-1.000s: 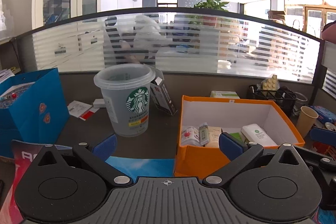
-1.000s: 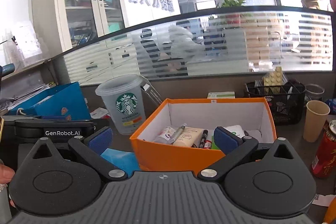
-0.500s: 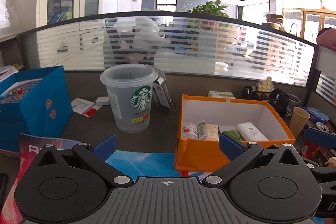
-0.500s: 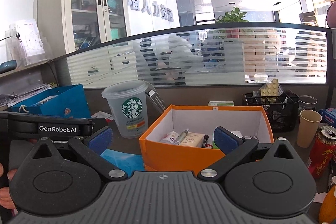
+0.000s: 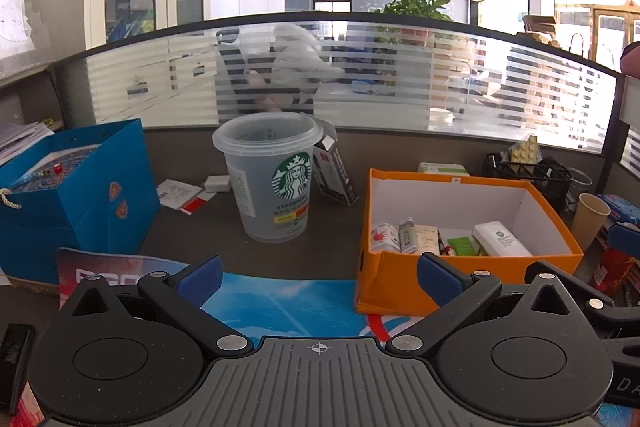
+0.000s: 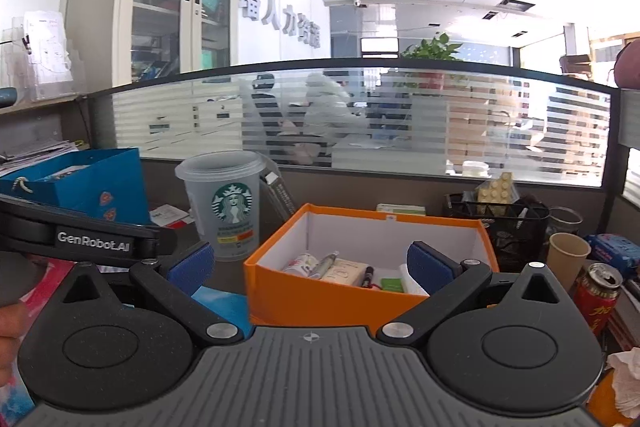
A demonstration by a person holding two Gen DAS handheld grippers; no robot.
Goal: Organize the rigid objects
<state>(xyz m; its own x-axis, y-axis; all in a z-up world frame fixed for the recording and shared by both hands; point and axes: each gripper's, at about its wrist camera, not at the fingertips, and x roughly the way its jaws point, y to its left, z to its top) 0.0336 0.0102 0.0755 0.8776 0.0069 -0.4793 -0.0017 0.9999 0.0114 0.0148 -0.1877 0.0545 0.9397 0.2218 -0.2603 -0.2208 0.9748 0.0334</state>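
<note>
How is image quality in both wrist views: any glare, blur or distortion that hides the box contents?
Left wrist view: strong fisheye bending of the partition top, blown-out windows at upper right, yet the orange box and plastic cup are sharp. Right wrist view: same barrel distortion, bright ceiling glare, box contents readable though the right gripper finger hides part of them.

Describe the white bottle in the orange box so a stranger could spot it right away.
Find the orange box on the desk, right of the clear plastic cup. The white bottle lies flat at its right end, the largest item inside, plain white with a small green round logo.
</note>
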